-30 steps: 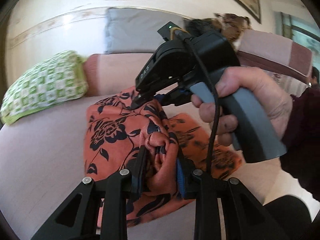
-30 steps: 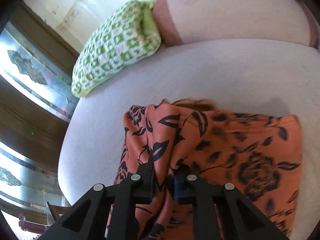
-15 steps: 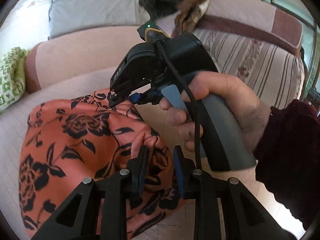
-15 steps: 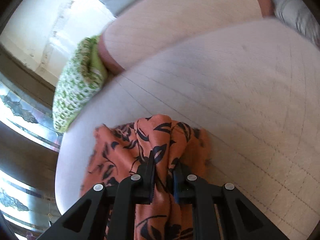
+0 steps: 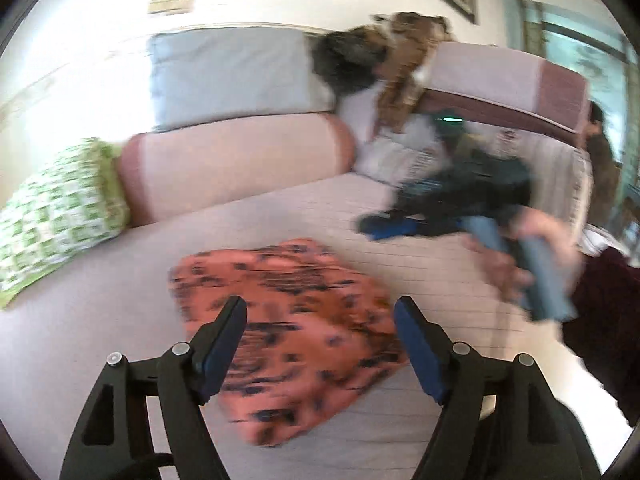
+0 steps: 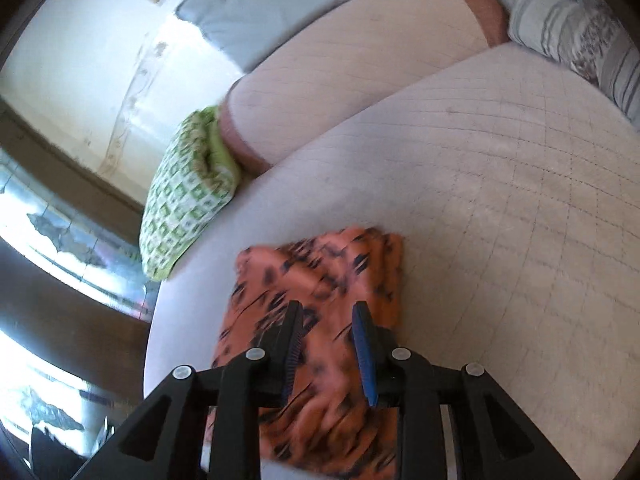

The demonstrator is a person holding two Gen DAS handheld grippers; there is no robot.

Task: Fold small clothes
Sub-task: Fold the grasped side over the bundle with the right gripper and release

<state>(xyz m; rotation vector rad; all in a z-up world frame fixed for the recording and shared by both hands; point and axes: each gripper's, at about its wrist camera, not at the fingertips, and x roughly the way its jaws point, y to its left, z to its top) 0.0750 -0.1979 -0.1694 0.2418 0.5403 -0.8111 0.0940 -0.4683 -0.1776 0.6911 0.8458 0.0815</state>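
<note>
An orange garment with black flowers [image 5: 292, 320] lies folded flat on the pale quilted sofa seat [image 5: 280, 216]. It also shows in the right wrist view [image 6: 320, 280]. My left gripper [image 5: 320, 312] is open wide and empty, raised above the garment. My right gripper [image 6: 326, 316] is open and empty, just above the garment, its jaws apart. In the left wrist view the right gripper [image 5: 384, 228] is blurred, held in a hand to the right of the garment.
A green checked cushion [image 5: 60, 208] lies at the seat's left end. A pink bolster [image 5: 240, 160] and a grey cushion [image 5: 232, 76] line the back. Brown clothes [image 5: 384, 60] are heaped in the corner. A striped pillow [image 6: 580, 32] lies at the right.
Both grippers have opened and let go of the garment. They have drawn back from it, and it now lies folded on the seat.
</note>
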